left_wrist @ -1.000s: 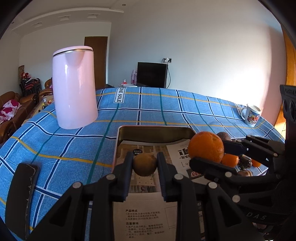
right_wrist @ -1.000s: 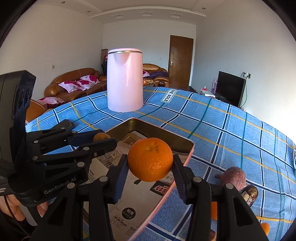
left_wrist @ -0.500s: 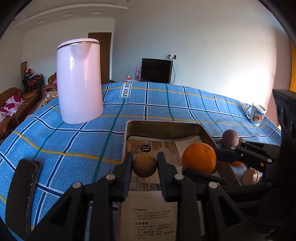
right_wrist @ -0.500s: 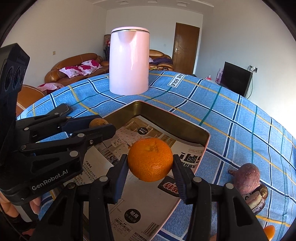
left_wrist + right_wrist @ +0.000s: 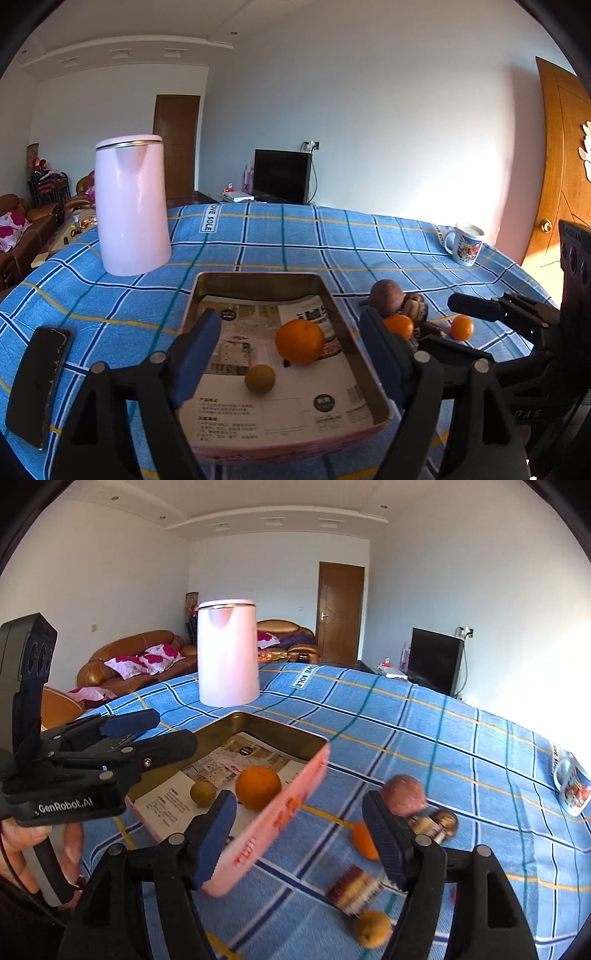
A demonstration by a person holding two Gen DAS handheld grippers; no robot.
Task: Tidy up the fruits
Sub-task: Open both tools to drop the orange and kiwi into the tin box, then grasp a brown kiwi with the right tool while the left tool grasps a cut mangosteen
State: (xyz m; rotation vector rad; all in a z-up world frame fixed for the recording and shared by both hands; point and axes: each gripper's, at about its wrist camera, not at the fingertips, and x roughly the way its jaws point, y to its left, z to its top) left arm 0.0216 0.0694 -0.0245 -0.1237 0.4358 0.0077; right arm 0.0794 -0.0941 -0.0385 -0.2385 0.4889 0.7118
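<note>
item: loose fruit heap on the blue checked tablecloth (image 5: 424, 738), lying just to the right of the shallow pink-walled metal tray lined with printed paper (image 5: 365, 373). the heap is sitting directly ahead of the right gripper (image 5: 303, 834) and slightly to its right; the left gripper (image 5: 291, 354) is facing the tray interior, so the right hand appears the nearer one for the next pick.

contents outside the tray: a dull reddish-purple round fruit (image 5: 402, 794), a small orange mandarin (image 5: 364, 836) half hidden behind the right finger, a small yellow-brown fruit (image 5: 371, 928) nearest the camera, and brown scraps too blurred to name.

contents inside the tray: a large bright orange (image 5: 300, 341) and a small olive-brown round fruit (image 5: 260, 378), both resting free on the paper, apart from each other.

grippers: both have just been opening; jaws are standing apart with nothing between the pads.

note: the round fruits are likely to roll if nudged.
</note>
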